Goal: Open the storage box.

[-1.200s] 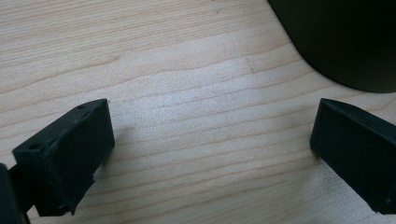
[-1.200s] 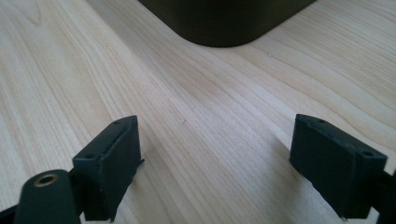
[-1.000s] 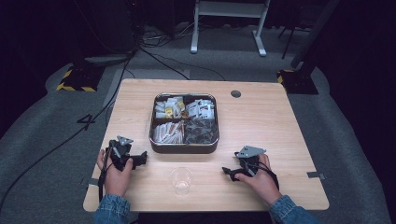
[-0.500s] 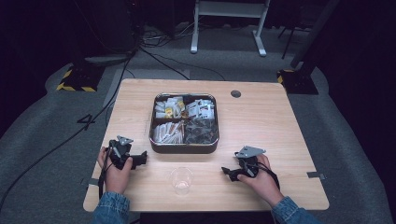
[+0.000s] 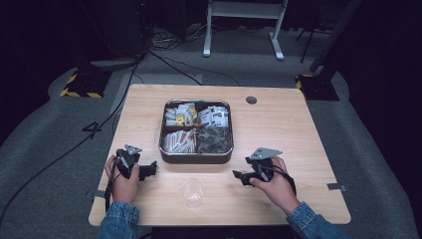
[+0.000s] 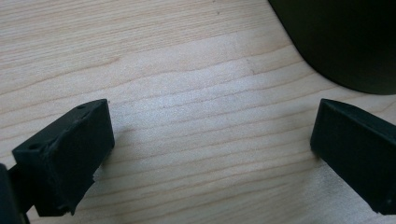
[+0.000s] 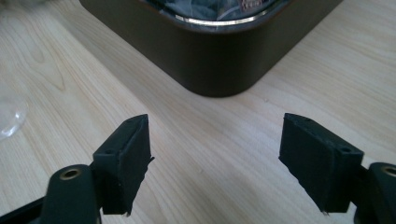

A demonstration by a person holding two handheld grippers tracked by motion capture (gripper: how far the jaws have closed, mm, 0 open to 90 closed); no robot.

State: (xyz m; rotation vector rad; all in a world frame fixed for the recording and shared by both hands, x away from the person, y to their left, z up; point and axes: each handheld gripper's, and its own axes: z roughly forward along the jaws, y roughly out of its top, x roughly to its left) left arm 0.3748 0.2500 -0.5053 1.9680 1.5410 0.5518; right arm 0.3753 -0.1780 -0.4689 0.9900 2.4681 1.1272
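A dark square tray (image 5: 196, 158) with several compartments of packets sits mid-table; its rounded corner (image 7: 219, 70) fills the top of the right gripper view and another corner (image 6: 345, 42) shows at the upper right of the left gripper view. A clear plastic cup (image 5: 193, 192) stands near the front edge between my hands. My left gripper (image 5: 147, 171) rests on the wood left of the cup, open and empty (image 6: 210, 154). My right gripper (image 5: 240, 177) is lifted slightly off the table to the right of the cup; its jaws have just been closing a little, still open with nothing between them (image 7: 215, 163).
The wooden table (image 5: 298, 124) has a round cable hole (image 5: 251, 100) behind the tray. The cup's rim (image 7: 9, 116) shows at the left edge of the right gripper view. Cables and a white stand (image 5: 244, 20) lie on the dark floor beyond.
My right hand and gripper have risen a little off the table. The left hand has stayed put.
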